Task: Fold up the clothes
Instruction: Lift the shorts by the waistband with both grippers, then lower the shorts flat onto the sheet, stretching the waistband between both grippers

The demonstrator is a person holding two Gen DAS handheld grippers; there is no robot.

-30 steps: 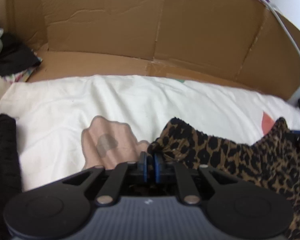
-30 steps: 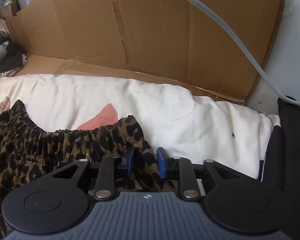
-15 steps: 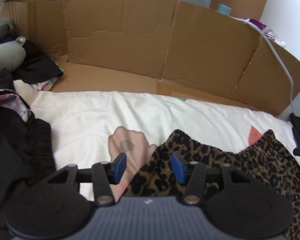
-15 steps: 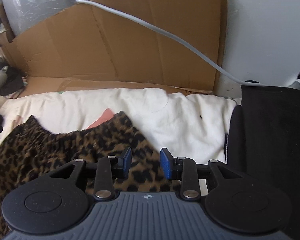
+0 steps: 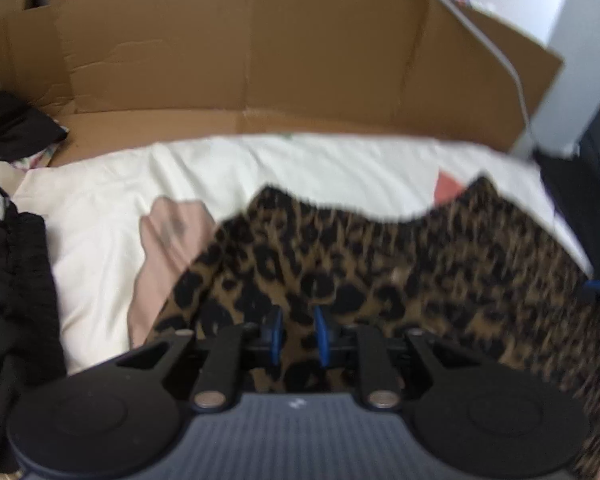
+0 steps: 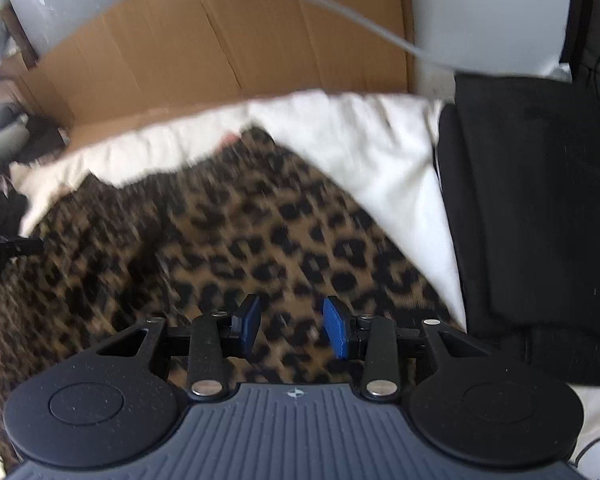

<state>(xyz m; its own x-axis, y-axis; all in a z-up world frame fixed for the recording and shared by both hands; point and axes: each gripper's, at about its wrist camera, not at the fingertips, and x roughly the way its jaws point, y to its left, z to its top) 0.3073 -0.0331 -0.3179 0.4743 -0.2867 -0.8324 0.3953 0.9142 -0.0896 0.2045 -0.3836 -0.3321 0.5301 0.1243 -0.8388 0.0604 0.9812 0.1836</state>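
my left gripper: jaws closing, narrow gap, leopard-print cloth between them; grip not certain.
my right gripper: jaws half apart over the cloth, pads clear of it.
leopard-print garment: spread on the white sheet, cardboard beyond.
step: i'd pinch one layer, keep both hands level.
pose: both pitched steeply down.

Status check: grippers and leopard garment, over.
Left gripper closing over leopard-print garment. Right gripper open above it. Garment on white sheet; black clothes alongside.
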